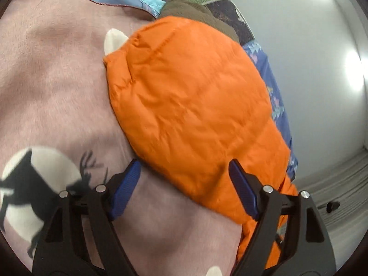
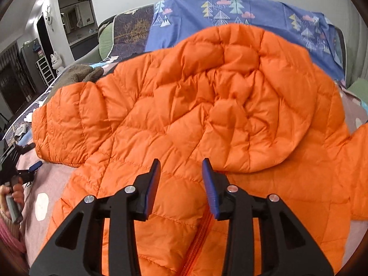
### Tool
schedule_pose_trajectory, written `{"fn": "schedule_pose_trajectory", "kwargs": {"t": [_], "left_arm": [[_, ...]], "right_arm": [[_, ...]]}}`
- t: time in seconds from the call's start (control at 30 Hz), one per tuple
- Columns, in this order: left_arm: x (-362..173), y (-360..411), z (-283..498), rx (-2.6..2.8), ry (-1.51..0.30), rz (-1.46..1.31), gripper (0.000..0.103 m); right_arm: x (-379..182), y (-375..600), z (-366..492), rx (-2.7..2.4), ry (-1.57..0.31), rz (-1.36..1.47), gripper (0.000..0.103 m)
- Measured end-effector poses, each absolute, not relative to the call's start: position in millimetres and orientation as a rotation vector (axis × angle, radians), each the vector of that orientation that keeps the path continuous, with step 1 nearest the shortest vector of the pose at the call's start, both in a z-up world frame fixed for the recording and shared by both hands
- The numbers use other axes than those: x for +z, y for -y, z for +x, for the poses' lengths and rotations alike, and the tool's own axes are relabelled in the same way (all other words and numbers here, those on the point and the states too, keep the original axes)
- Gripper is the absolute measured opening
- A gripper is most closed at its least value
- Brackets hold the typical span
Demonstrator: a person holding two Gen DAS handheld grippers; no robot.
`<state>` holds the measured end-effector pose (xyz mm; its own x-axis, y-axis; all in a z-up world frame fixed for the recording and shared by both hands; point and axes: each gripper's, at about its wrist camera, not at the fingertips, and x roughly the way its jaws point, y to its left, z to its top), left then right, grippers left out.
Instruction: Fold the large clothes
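Observation:
An orange quilted hooded jacket (image 2: 207, 105) lies spread on a pink blanket, front up, with its zipper (image 2: 197, 241) running toward me and the hood (image 2: 253, 87) folded onto the chest. My right gripper (image 2: 181, 162) hovers open just above the chest below the hood, with nothing between its blue pads. The jacket's sleeve (image 1: 188, 105) fills the left wrist view. My left gripper (image 1: 184, 164) stands wide open at the sleeve's near edge: one finger is over the orange fabric, the other over the blanket. The left gripper (image 2: 23, 163) also shows at the right wrist view's left edge, held by a hand (image 2: 12, 193).
The pink blanket (image 1: 57, 80) carries a deer print (image 1: 27, 184). A blue tree-print sheet (image 2: 230, 7) lies behind the jacket, with a brown fleece garment (image 2: 76, 76) and a green cushion (image 2: 105, 39) at the back left. The white wall (image 1: 310, 57) is close by.

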<state>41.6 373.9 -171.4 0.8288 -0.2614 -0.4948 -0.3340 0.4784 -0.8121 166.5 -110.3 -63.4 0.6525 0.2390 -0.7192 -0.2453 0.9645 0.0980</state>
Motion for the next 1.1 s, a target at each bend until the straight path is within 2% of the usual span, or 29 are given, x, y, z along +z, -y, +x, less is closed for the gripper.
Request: {"fn": "schedule_pose_trajectory", "kwargs": {"t": [0.07, 0.13, 0.23, 0.43, 0.53, 0.67, 0.8, 0.97, 1.03, 1.07, 1.1], "left_arm": [[-172, -377, 42, 0.051, -0.575, -1.115, 0.059], [-170, -377, 41, 0.015, -0.54, -1.131, 0.015], [-143, -366, 27, 0.008, -0.467, -1.067, 0.005], [-40, -309, 6, -0.113, -0.294, -0.802, 0.003], [18, -242, 16, -0.29, -0.241, -0.636, 0.003], [58, -150, 56, -0.488, -0.273, -0.459, 0.003], [51, -48, 100, -0.619, -0.406, -0.297, 0.003], [-6, 77, 137, -0.723, -0.636, -0.083, 0.004], [-37, 114, 147, -0.707, -0.731, 0.02, 0.019], [-51, 107, 160, -0.701, -0.753, 0.051, 0.027], [-60, 115, 157, -0.703, -0.77, 0.077, 0.042]], "right_arm": [[-69, 110, 165, 0.265, -0.822, -0.014, 0.038], [-71, 112, 167, 0.258, -0.827, -0.011, 0.038], [-74, 117, 169, 0.246, -0.83, 0.001, 0.038], [-80, 129, 176, 0.226, -0.851, 0.052, 0.038], [-80, 142, 177, 0.218, -0.861, 0.114, 0.038], [-71, 163, 168, 0.208, -0.836, 0.149, 0.038], [-57, 194, 152, 0.165, -0.797, 0.156, 0.038], [-47, 244, 126, 0.054, -0.753, 0.166, 0.039], [-48, 261, 121, 0.027, -0.759, 0.178, 0.039], [-50, 268, 120, 0.016, -0.769, 0.182, 0.039], [-52, 274, 118, 0.009, -0.777, 0.183, 0.039]]}}
